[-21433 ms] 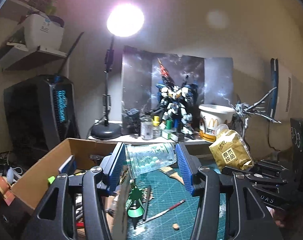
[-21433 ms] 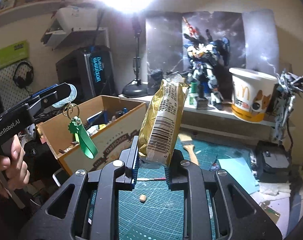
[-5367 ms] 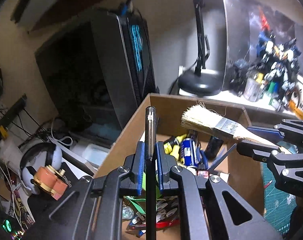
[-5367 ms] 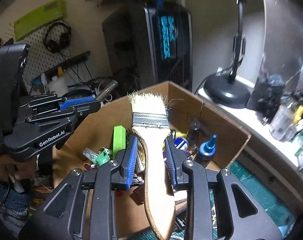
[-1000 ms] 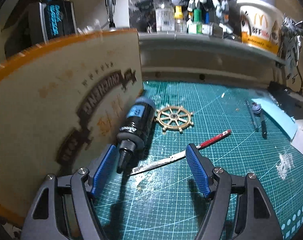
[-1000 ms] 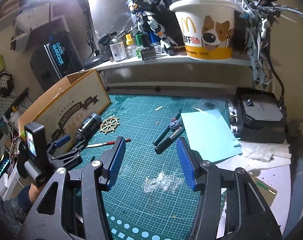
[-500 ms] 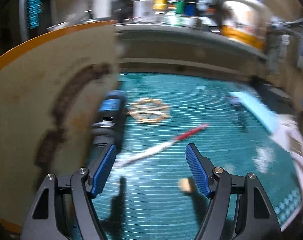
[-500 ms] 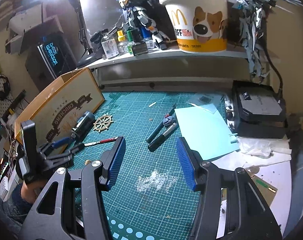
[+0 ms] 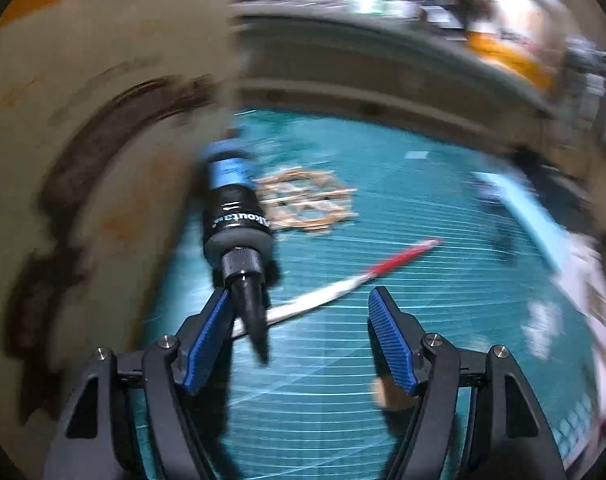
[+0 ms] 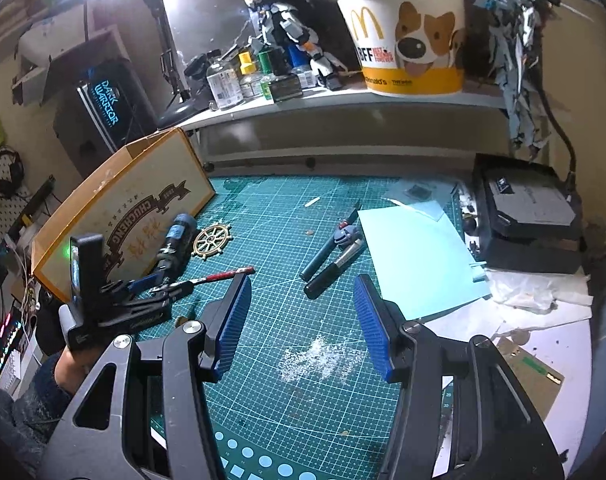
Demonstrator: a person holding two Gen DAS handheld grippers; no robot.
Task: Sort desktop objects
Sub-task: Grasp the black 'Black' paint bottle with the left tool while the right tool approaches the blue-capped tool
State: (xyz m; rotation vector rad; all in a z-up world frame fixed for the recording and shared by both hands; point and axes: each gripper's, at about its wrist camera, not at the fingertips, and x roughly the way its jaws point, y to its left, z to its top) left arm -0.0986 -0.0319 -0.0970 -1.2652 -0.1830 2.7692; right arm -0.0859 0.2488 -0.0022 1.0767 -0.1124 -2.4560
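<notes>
A black glue bottle [image 9: 237, 224] with a blue label lies on the green cutting mat [image 9: 423, 320] against the cardboard box [image 9: 83, 140], nozzle towards me. My left gripper [image 9: 299, 320] is open; the nozzle tip lies just inside its left finger. A red-handled tool [image 9: 343, 284] and a wooden ship's wheel [image 9: 307, 200] lie beyond. In the right wrist view the bottle [image 10: 175, 248], the wheel [image 10: 211, 239], the red-handled tool [image 10: 215, 277] and two dark pens [image 10: 331, 256] lie on the mat [image 10: 303, 400]. My right gripper [image 10: 301, 320] is open and empty above the mat. The left gripper [image 10: 159, 288] reaches at the bottle.
The cardboard box [image 10: 119, 216] stands at the mat's left. A light blue sheet [image 10: 415, 256] and a black device [image 10: 523, 216] lie at the right, with crumpled paper [image 10: 543, 292]. A shelf behind holds a McDonald's bucket [image 10: 407, 28], a robot model [image 10: 287, 20] and small bottles. White crumbs [image 10: 315, 360] dot the mat.
My left gripper has moved forward and left, so the bottle's nozzle now lies between its fingers. The right gripper has shifted slightly closer to the mat. Both stay open.
</notes>
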